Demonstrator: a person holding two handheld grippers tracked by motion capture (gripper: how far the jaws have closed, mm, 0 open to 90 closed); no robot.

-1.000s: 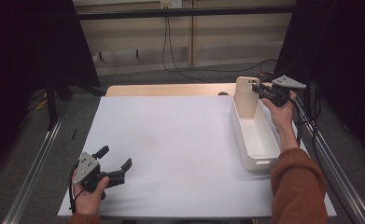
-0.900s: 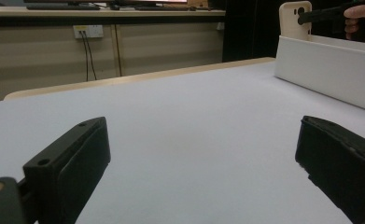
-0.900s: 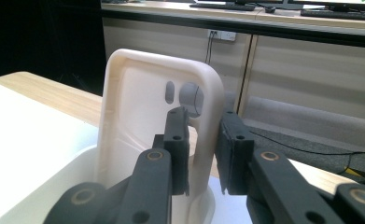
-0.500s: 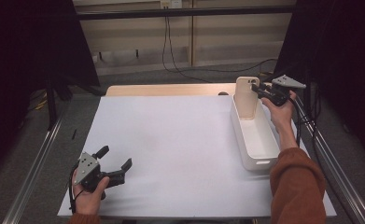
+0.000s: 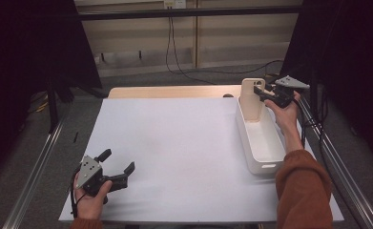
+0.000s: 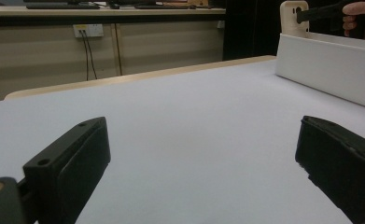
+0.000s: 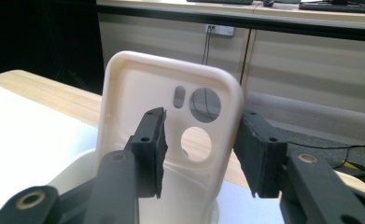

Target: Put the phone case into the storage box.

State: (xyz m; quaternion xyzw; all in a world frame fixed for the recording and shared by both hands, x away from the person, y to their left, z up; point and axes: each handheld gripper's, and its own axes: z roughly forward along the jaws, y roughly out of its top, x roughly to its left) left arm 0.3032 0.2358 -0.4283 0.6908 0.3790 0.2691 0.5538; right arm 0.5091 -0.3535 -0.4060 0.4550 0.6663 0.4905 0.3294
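- The phone case [image 5: 252,99], a cream shell with camera cut-outs, stands upright at the far end of the white bin [image 5: 262,143], leaning on its end wall, at about 2 o'clock on the table [image 5: 184,143].
- The right gripper [image 5: 259,90] sits at the case's upper right edge. Its jaws have just been opening; in the right gripper view one pad is in front of the case's inner face and the other [image 7: 259,154] beside its right rim, with a visible gap on each side, so the case [image 7: 171,140] is let go and stands on its own.
- The left gripper [image 5: 119,168] rests with its hand near 7 o'clock on the table, well apart from the bin, jaws spread wide and nothing between them.
- In the left gripper view the case [image 6: 293,17] and the bin [image 6: 329,70] show far off at about 1 o'clock.
- Handling, as a judgement: the case looks light and thin-walled, probably a bendy, slightly grippy plastic or silicone. It should flex rather than break, so a hard squeeze would bow it.
- Its lean looks unsteady; a nudge from a withdrawing jaw could tip it flat into the bin.
- The best hold appears to be across a long side rim near the top, one pad inside and one outside, away from the weaker cut-out corner.
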